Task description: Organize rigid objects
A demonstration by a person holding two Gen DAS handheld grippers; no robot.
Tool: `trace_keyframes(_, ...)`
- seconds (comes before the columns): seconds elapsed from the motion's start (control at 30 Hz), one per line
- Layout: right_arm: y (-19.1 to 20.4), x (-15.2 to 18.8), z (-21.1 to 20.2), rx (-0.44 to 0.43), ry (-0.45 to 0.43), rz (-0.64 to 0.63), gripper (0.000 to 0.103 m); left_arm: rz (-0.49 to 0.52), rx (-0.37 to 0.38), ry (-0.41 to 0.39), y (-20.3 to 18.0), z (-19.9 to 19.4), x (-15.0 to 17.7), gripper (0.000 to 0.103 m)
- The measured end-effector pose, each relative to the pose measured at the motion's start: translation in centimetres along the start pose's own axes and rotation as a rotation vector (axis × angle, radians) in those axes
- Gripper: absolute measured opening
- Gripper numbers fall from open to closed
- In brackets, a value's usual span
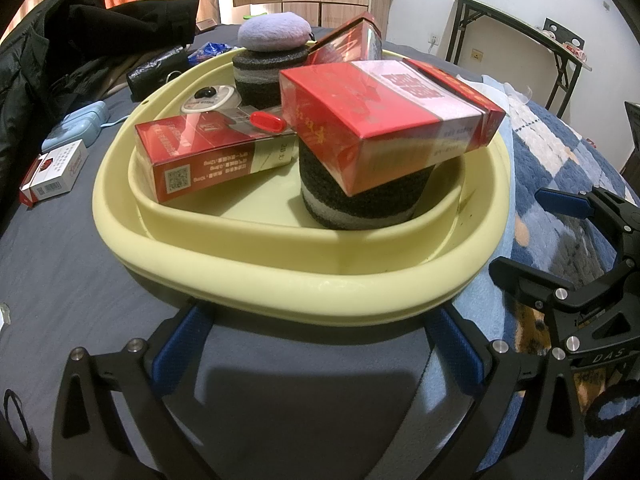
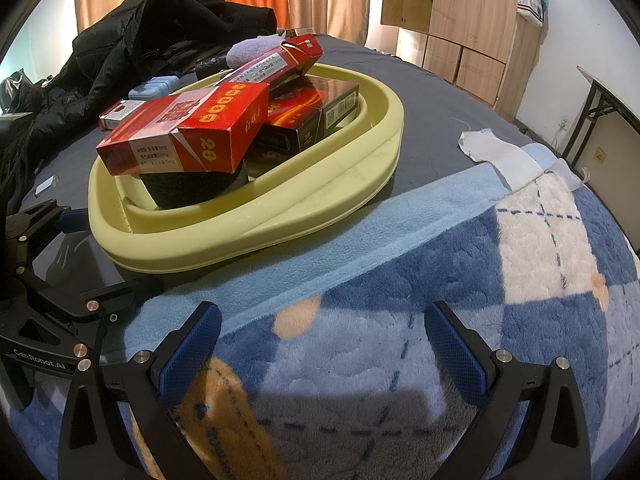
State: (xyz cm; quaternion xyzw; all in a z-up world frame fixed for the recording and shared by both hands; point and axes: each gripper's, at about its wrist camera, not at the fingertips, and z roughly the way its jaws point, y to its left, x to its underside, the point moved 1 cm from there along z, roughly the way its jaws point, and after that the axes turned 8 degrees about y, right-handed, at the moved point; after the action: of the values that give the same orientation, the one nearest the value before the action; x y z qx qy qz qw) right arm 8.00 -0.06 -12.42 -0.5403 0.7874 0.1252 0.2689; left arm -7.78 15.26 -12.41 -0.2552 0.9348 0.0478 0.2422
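My left gripper sits nearest the lens, its blue pads spread apart and empty, their tips just under the near rim of the pale yellow basin. The basin rests on the dark grey bed sheet, its right edge touching the blue patterned blanket. Inside it, a red carton lies tilted on a grey striped roll; in my right view its end reads "28". A second red carton with a QR code leans against the basin's left wall. My right gripper hovers over the blanket, jaws wide and holding nothing, the basin ahead and to its left. "GenRobot.AI" is printed on the left gripper's frame, "DAS" on the right's. A small red-and-white pack lies on the sheet near the basin's left edge.
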Motion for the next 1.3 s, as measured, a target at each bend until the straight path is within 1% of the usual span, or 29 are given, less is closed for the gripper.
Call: trace_keyframes(1.3,0.0,0.0,0.0,0.0,0.0,0.0,0.103,0.0,0.0,-0.003,0.05,-0.02,0.02,0.103)
